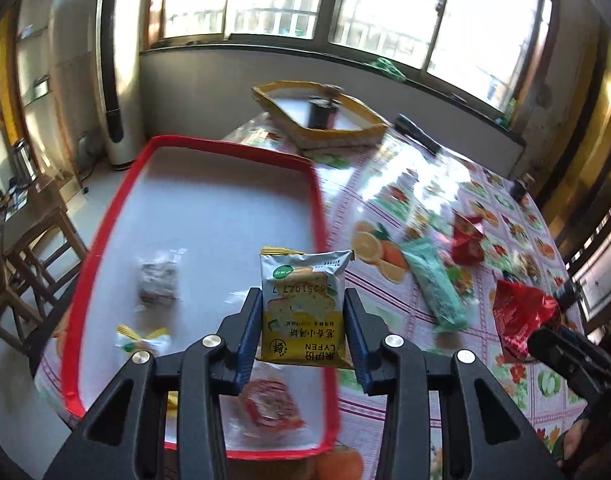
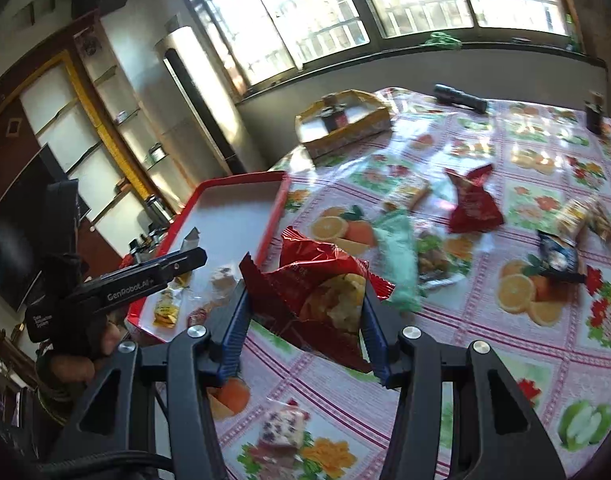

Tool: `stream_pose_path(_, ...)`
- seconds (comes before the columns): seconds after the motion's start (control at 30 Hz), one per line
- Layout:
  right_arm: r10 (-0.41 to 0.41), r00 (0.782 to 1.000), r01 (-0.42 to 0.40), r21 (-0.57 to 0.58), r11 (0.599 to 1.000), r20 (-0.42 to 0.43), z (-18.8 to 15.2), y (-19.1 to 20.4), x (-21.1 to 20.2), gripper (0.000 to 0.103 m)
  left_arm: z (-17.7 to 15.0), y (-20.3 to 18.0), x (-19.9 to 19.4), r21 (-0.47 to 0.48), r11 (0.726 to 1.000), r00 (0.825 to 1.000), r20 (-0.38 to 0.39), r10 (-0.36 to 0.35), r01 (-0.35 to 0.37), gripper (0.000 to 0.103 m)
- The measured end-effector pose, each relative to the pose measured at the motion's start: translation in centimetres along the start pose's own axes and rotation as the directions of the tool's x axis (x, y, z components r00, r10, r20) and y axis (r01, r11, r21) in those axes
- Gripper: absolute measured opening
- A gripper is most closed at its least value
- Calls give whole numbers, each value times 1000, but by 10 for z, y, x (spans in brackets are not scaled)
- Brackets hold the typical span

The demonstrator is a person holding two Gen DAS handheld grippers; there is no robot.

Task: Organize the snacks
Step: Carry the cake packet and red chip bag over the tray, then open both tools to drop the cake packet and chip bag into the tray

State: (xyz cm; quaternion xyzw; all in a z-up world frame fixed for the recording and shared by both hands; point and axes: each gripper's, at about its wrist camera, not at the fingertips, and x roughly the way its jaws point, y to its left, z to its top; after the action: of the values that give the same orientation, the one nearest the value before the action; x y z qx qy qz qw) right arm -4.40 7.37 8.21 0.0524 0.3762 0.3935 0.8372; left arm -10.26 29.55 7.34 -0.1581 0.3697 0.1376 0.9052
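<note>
My left gripper (image 1: pixel 303 304) is shut on a yellow and white biscuit packet (image 1: pixel 303 300), held above the red-rimmed tray (image 1: pixel 105 232). The tray holds a dark wrapped snack (image 1: pixel 158 280), a small yellow packet (image 1: pixel 139 338) and a red wrapped snack (image 1: pixel 269 406). My right gripper (image 2: pixel 305 300) is shut on a red crisp packet (image 2: pixel 317 292), held above the table just right of the tray (image 2: pixel 273 208). On the tablecloth lie a mint green bar (image 2: pixel 397 260), another red packet (image 2: pixel 473 204) and a dark blue packet (image 2: pixel 559 258).
A yellow-rimmed box (image 2: pixel 345 136) with a dark jar in it stands at the table's far side. A black torch (image 2: pixel 459 98) and a small dark bottle (image 2: pixel 593 114) lie near the far edge. A wrapped snack (image 2: pixel 283 428) lies close in front. Wooden stools (image 1: pixel 33 240) stand left of the table.
</note>
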Motion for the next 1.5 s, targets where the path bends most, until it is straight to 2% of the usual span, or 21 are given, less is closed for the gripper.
stream_pose_path(0.3,118,991,-124,-87,988,-69,17,51,61,53,22,48,7,-85,994,998,20,67,-65,39)
stream_pose_path(0.47,144,985,-155,-123,980,-94,26,73,91,53,33,63,15,-108,990,995,24,95,-92,39)
stream_pose_path(0.77,132,977,-157,-142,977,-166,39,86,153,53,49,81,41,-137,980,989,-13,148,-148,39)
stream_pose_path(1.0,114,968,-162,-210,964,-222,39,105,190,53,50,100,69,-167,966,978,-107,180,-196,40)
stream_pose_path(1.13,102,965,-159,-226,961,-243,36,107,203,54,46,108,71,-197,957,973,-137,186,-211,41)
stream_pose_path(1.17,102,965,-158,-231,960,-240,36,108,203,55,46,110,71,-207,956,973,-141,182,-209,45)
stream_pose_path(1.2,100,965,-158,-233,960,-241,37,108,202,55,45,112,72,-218,954,973,-151,175,-206,54)
stream_pose_path(1.23,94,966,-152,-235,960,-242,38,108,202,56,45,112,72,-223,953,973,-157,171,-203,59)
stream_pose_path(1.33,104,969,-155,-223,963,-224,39,105,192,61,47,110,63,-226,952,974,-142,176,-205,63)
stream_pose_path(1.4,112,974,-154,-209,966,-199,42,103,180,68,49,107,56,-236,949,974,-132,183,-211,77)
stream_pose_path(1.5,135,978,-165,-194,967,-158,46,98,155,70,50,103,44,-294,933,971,-175,160,-207,81)
